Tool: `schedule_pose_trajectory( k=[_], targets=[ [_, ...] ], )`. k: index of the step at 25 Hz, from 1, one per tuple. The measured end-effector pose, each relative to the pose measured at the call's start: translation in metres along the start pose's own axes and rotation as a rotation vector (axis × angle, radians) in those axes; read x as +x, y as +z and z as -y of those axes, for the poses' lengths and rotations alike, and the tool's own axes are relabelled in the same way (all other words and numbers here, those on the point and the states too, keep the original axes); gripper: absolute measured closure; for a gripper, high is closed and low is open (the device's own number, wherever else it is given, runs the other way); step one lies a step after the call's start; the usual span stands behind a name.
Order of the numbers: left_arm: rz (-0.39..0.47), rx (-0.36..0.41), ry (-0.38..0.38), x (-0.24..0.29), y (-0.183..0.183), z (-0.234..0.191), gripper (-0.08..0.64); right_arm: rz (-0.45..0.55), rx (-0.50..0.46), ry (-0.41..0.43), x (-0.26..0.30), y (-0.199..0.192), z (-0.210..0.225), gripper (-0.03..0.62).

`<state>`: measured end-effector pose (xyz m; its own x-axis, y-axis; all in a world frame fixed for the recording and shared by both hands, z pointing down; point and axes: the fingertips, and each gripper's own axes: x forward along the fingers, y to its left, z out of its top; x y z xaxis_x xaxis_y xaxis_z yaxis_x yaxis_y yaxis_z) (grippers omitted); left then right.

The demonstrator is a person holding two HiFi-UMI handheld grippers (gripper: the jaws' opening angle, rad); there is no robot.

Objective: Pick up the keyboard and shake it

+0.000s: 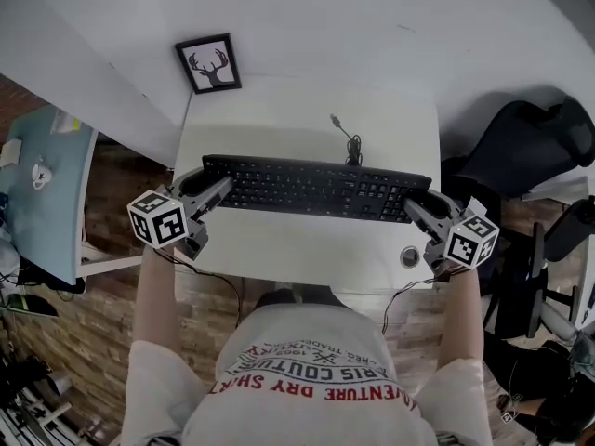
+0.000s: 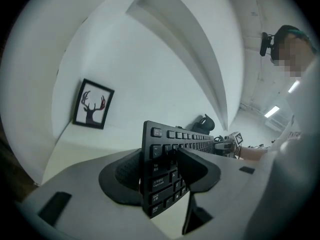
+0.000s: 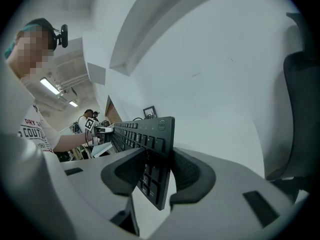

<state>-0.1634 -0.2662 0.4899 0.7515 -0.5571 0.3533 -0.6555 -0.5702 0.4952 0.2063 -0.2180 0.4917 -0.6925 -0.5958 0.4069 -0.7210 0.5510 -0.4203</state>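
Observation:
A black keyboard [image 1: 316, 189] stretches left to right over the white table [image 1: 307, 110], gripped at both ends. My left gripper [image 1: 212, 191] is shut on its left end; in the left gripper view the keyboard [image 2: 159, 181] stands on edge between that gripper's [image 2: 161, 173] dark pads [image 2: 197, 169]. Over on the other side, my right gripper [image 1: 416, 208] is shut on the right end. In the right gripper view the keyboard [image 3: 150, 134] runs away from that gripper [image 3: 156, 170], clamped between both pads [image 3: 187, 173]. Its cable [image 1: 346, 137] trails loose behind it, plug lying on the table.
A framed antler picture [image 1: 209, 63] leans against the wall at the table's back left corner. A round cable hole [image 1: 409, 256] sits near the table's front right. A black office chair [image 1: 525, 147] stands to the right, a pale blue desk [image 1: 42, 189] to the left.

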Motion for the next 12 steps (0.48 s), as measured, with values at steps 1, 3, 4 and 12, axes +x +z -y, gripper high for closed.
schedule_pose_trajectory(
  k=[1,3,4,12],
  targets=[
    [0.018,0.020,-0.002,-0.002,0.012,0.004,0.337,0.016,-0.019,-0.002,-0.002,0.011,-0.003,0.419],
    [0.053,0.053,-0.003,-0.008,0.037,0.011,0.337,0.048,-0.059,-0.007,-0.008,0.035,-0.011,0.419],
    [0.071,0.067,-0.003,-0.011,0.046,0.015,0.337,0.070,-0.085,-0.012,-0.012,0.045,-0.016,0.419],
    [0.326,0.277,-0.074,-0.055,0.110,0.043,0.337,0.348,-0.431,-0.050,-0.038,0.120,-0.075,0.419]
  ],
)
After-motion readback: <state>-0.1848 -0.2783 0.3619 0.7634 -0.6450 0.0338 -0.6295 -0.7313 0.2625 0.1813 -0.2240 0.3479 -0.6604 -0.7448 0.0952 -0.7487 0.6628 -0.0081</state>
